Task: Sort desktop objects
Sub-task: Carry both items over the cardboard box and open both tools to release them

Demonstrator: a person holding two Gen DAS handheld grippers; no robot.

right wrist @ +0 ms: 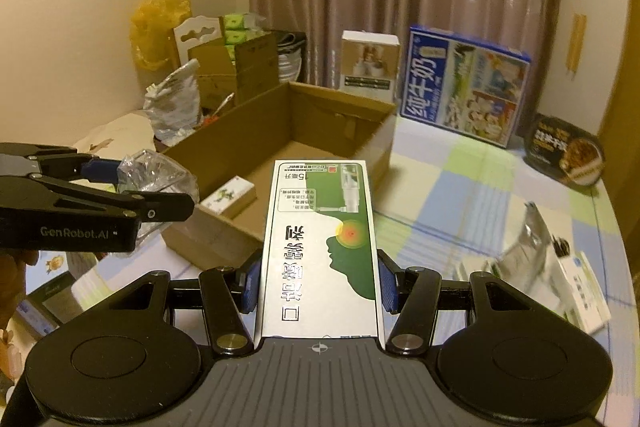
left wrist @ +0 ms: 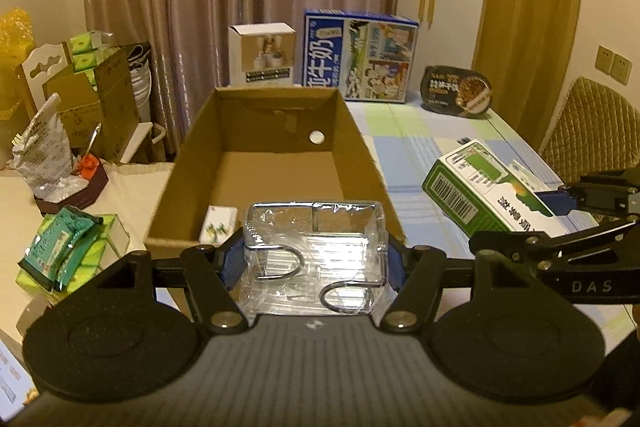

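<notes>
Straight ahead of both hands stood the open cardboard box (left wrist: 276, 163), its long axis running away toward the curtain, one short wall turned to the left gripper. The left gripper (left wrist: 314, 267) was clamped on a clear plastic package (left wrist: 316, 255), blue pads pressing its two sides, and the package hung just at that near wall, about level with the rim. Of the two hands I judged this one the nearer to dropping its load, since the box floor lay directly forward and below along the fingers. The right gripper (right wrist: 318, 283) was closed on a green and white medicine carton (right wrist: 320, 239), held by its long sides so that the carton's length pointed forward along the fingers. From that hand the box lay ahead and to the left, its near right-hand corner closest, so I reckoned the carton would need to travel forward and leftward over the side wall before it could go in. Inside the box, a small white packet (right wrist: 228, 195) with a green print lay against the near wall on the left gripper's side; the rest of the floor looked bare. On the checked tablecloth (right wrist: 460, 187) to the right, a silver pouch (right wrist: 528, 243) and some flat boxes remained unsorted.
</notes>
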